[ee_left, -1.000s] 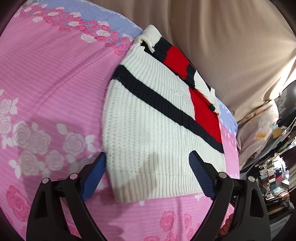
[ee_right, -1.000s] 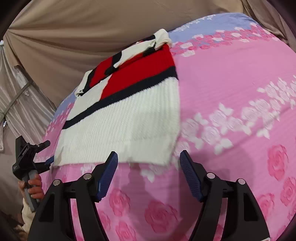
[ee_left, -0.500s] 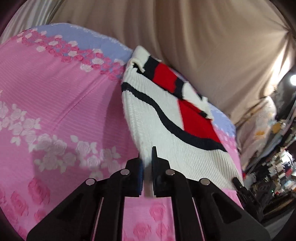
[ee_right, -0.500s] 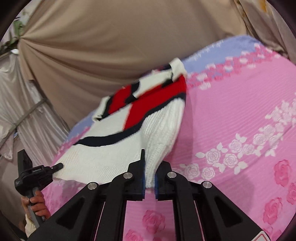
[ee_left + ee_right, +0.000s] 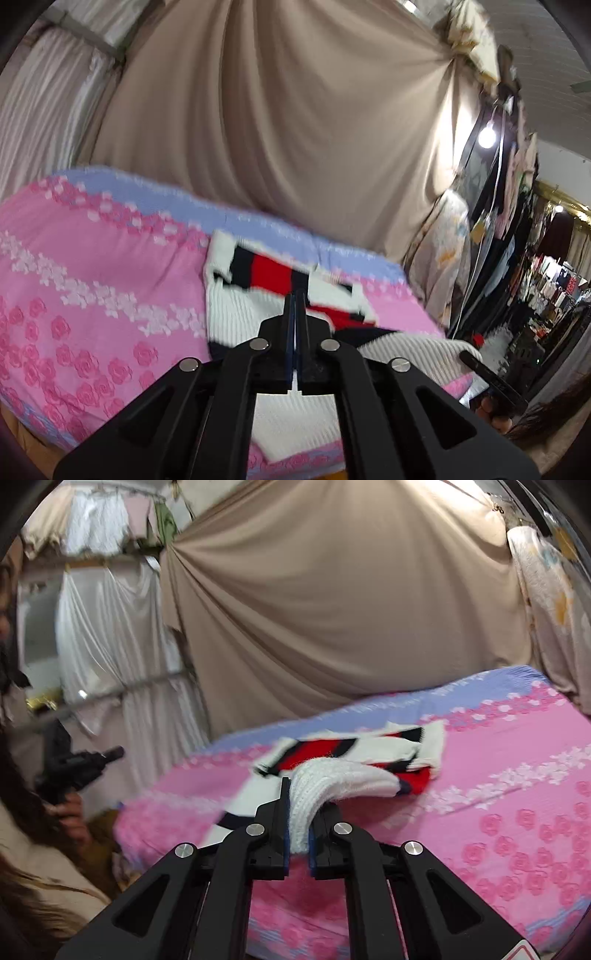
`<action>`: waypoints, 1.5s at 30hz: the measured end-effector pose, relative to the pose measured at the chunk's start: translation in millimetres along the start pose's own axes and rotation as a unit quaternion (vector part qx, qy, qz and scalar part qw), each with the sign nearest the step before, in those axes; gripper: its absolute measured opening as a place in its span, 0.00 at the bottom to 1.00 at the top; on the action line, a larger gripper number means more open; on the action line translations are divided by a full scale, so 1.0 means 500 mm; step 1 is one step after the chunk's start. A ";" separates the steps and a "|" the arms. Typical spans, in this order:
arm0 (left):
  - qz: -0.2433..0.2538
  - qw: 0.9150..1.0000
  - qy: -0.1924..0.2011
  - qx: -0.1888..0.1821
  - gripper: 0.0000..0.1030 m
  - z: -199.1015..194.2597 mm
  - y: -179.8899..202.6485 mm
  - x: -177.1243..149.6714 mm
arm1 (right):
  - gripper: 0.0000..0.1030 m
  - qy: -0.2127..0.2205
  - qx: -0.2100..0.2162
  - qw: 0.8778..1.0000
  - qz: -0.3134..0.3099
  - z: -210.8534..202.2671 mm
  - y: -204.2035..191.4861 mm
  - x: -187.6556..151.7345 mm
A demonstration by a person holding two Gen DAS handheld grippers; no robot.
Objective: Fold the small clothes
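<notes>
A white knit sweater (image 5: 240,314) with red and navy blocks lies on a pink rose-print bed sheet (image 5: 92,295). My left gripper (image 5: 295,299) is shut on one corner of its hem, and white knit shows between and under the fingers. In the right wrist view the sweater (image 5: 373,751) curls up from the sheet (image 5: 498,812), its lifted hem pinched in my shut right gripper (image 5: 301,805). Both hem corners hang above the bed, over the sweater's collar half. A person's hand holds the left gripper (image 5: 74,768) at the left edge of that view.
A beige curtain (image 5: 295,129) hangs behind the bed and white drapes (image 5: 110,646) hang to the left. Racks of clothes (image 5: 546,288) crowd the right of the left wrist view. A blue band (image 5: 406,698) runs along the sheet's far edge.
Both grippers went from open around the hem to shut on it. They then rose and moved toward the collar end, lifting the hem off the sheet and curling the sweater over itself.
</notes>
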State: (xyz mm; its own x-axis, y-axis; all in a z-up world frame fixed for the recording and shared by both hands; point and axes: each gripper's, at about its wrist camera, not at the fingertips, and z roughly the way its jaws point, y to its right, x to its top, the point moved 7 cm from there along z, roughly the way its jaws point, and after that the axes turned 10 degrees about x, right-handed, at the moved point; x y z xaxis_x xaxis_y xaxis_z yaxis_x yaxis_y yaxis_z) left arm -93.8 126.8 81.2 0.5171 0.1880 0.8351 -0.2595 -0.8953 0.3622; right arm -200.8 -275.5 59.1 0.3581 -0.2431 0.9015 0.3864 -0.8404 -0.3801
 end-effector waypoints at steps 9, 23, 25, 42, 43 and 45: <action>-0.167 0.944 -0.284 0.023 0.51 0.234 -0.124 -0.260 | 0.07 -0.038 -0.028 0.994 0.102 0.014 0.099 -0.109; -0.144 0.945 -0.282 -0.080 0.06 0.255 -0.010 -0.251 | 0.07 0.004 0.019 0.994 0.104 -0.014 0.069 -0.100; -0.117 0.963 -0.227 -0.084 0.06 0.209 0.001 -0.202 | 0.07 0.012 0.034 0.996 0.085 -0.032 0.046 -0.092; -0.122 0.964 -0.234 -0.014 0.14 0.132 -0.065 -0.222 | 0.07 -0.011 0.012 0.999 0.030 -0.090 -0.004 -0.102; -0.128 0.960 -0.248 -0.004 0.17 0.140 -0.074 -0.242 | 0.07 -0.018 0.010 0.999 0.029 -0.087 -0.004 -0.109; -0.135 0.954 -0.266 0.021 0.33 0.148 -0.091 -0.275 | 0.07 -0.030 0.006 0.999 0.028 -0.083 -0.001 -0.121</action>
State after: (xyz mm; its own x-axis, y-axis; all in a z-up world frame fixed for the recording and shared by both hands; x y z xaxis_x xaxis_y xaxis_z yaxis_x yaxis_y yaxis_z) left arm -92.8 111.6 -80.7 0.9047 0.1918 0.3805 -0.0312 -0.8608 0.5079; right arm -257.9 -280.6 13.3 0.4305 -0.2598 0.8644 0.3741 -0.8201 -0.4329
